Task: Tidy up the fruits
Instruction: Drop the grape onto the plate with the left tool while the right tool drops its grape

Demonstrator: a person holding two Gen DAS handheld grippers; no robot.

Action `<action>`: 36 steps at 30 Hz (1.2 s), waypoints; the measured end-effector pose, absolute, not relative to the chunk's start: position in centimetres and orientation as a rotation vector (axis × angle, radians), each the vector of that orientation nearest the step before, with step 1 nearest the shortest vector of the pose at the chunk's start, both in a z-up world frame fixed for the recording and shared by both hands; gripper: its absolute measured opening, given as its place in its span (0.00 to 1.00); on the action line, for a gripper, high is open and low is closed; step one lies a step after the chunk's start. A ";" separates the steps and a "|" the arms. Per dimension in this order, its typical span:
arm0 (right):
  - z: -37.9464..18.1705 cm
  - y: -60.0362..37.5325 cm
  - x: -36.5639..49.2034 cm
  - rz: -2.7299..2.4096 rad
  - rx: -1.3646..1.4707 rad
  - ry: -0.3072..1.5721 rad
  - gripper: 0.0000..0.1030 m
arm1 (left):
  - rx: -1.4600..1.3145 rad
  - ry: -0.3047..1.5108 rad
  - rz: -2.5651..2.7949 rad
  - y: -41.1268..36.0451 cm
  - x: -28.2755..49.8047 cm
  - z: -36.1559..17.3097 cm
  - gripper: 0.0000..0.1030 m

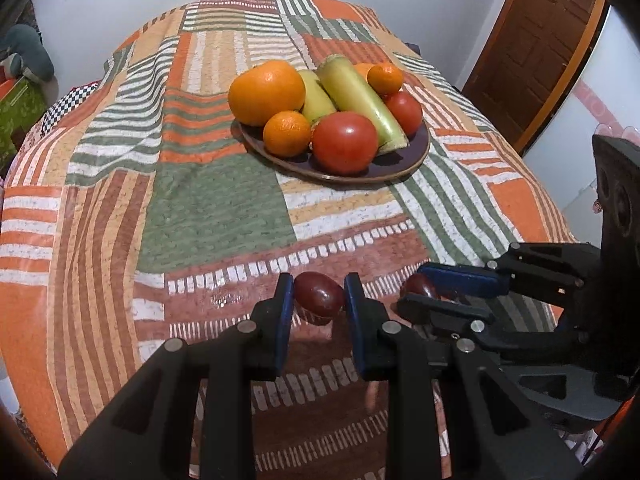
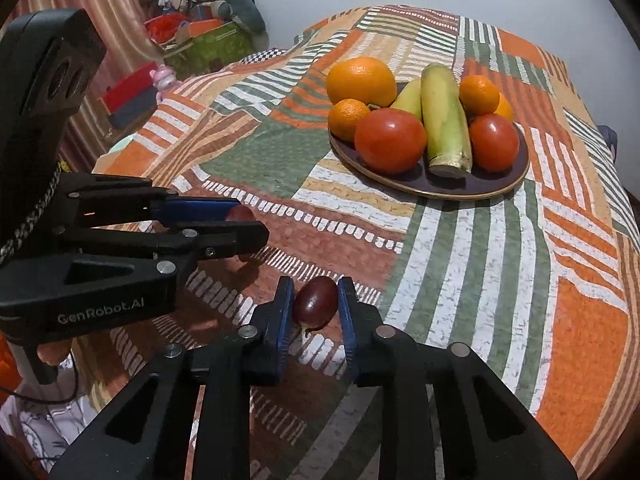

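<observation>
My left gripper (image 1: 319, 295) is clamped on one dark red grape (image 1: 319, 297), my right gripper (image 2: 316, 305) on another grape (image 2: 315, 301). Both remain off the plate (image 1: 404, 160) of oranges and tomatoes at twelve o'clock; delivery remains.

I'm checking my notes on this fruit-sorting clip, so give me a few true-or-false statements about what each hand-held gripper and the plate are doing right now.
1. The left hand-held gripper is shut on a dark red grape. True.
2. The right hand-held gripper is empty. False: it is shut on another dark red grape.
3. The dark plate holds oranges, tomatoes and pale green corn cobs in husk. True.
4. The plate sits on bare wood. False: it rests on a striped patchwork tablecloth.
5. The large orange lies off the plate. False: it sits on the plate's far left side in the left wrist view.
</observation>
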State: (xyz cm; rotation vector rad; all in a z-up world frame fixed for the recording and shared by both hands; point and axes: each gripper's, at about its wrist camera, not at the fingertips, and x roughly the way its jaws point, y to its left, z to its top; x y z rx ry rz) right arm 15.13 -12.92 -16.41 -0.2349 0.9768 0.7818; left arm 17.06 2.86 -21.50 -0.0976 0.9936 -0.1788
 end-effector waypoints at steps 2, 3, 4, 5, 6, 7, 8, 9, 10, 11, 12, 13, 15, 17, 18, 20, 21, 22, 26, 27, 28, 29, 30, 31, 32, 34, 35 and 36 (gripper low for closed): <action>-16.2 -13.5 15.5 0.783 -0.204 0.983 0.20 | -0.101 0.982 -0.183 2.7 17.4 -21.1 0.25; -16.0 -13.7 15.6 0.777 -0.196 0.977 0.20 | -0.102 0.978 -0.185 2.6 17.6 -20.9 0.25; -15.9 -13.9 15.7 0.771 -0.194 0.971 0.20 | -0.100 0.971 -0.189 2.5 17.9 -20.7 0.25; -15.6 -14.3 16.0 0.763 -0.187 0.962 0.20 | -0.098 0.966 -0.191 2.4 18.2 -20.4 0.25; -15.5 -14.4 16.1 0.760 -0.183 0.957 0.20 | -0.097 0.958 -0.194 2.2 18.5 -20.2 0.25; -15.2 -14.8 16.4 0.753 -0.177 0.949 0.20 | -0.097 0.951 -0.197 2.2 18.8 -19.9 0.25; -15.0 -15.0 16.7 0.743 -0.172 0.939 0.20 | -0.098 0.946 -0.199 2.1 19.1 -19.7 0.25; -14.8 -15.2 16.9 0.735 -0.170 0.931 0.20 | -0.099 0.935 -0.201 1.9 19.5 -19.3 0.25; -14.5 -15.5 17.3 0.720 -0.167 0.918 0.20 | -0.098 0.930 -0.204 1.9 19.8 -19.1 0.25; -14.2 -15.9 17.7 0.709 -0.161 0.906 0.20 | -0.095 0.920 -0.207 1.8 20.2 -18.7 0.25; -14.0 -16.0 18.1 0.703 -0.156 0.900 0.20 | -0.092 0.913 -0.208 1.8 20.5 -18.5 0.25; -13.7 -16.2 18.5 0.696 -0.151 0.892 0.20 | -0.089 0.902 -0.211 1.7 21.0 -18.2 0.25; -13.2 -16.6 19.4 0.670 -0.149 0.868 0.20 | -0.087 0.890 -0.212 1.6 21.8 -17.8 0.25; -12.7 -16.9 20.3 0.648 -0.145 0.849 0.20 | -0.086 0.881 -0.213 1.5 22.9 -17.5 0.25; -12.6 -17.0 20.8 0.641 -0.140 0.844 0.20 | -0.085 0.878 -0.213 1.4 23.3 -17.4 0.25; -12.4 -17.3 21.8 0.624 -0.133 0.833 0.20 | -0.082 0.873 -0.211 1.2 24.4 -17.3 0.25; -12.4 -17.2 21.9 0.618 -0.132 0.831 0.20 | -0.082 0.871 -0.209 1.2 25.0 -17.3 0.25; -12.5 -17.2 22.4 0.612 -0.131 0.830 0.20 | -0.083 0.868 -0.208 1.2 25.5 -17.3 0.25; -13.3 -17.2 23.6 0.595 -0.143 0.838 0.20 | -0.109 0.872 -0.207 1.3 27.5 -17.8 0.25; -13.6 -17.1 23.8 0.592 -0.146 0.846 0.20 | -0.113 0.877 -0.206 1.3 28.0 -18.1 0.25; -13.9 -17.0 24.2 0.592 -0.146 0.857 0.20 | -0.118 0.884 -0.205 1.3 28.4 -18.4 0.25; -14.5 -16.9 24.4 0.591 -0.146 0.870 0.20 | -0.123 0.891 -0.205 1.3 28.8 -18.7 0.25; -14.7 -16.8 24.6 0.592 -0.147 0.877 0.20 | -0.127 0.899 -0.205 1.3 29.2 -19.0 0.25; -15.0 -16.8 24.7 0.593 -0.148 0.884 0.20 | -0.136 0.904 -0.208 1.3 29.6 -19.4 0.25; -15.2 -16.8 24.7 0.596 -0.146 0.892 0.20 | -0.141 0.906 -0.208 1.3 29.8 -19.5 0.25; -15.4 -16.9 24.8 0.604 -0.136 0.896 0.20 | -0.149 0.920 -0.214 1.3 30.2 -19.9 0.26; -15.4 -17.1 24.9 0.606 -0.129 0.897 0.20 | -0.154 0.923 -0.215 1.3 30.3 -20.1 0.28; -15.3 -17.2 24.9 0.609 -0.123 0.902 0.20 | -0.157 0.924 -0.216 1.3 30.4 -20.1 0.29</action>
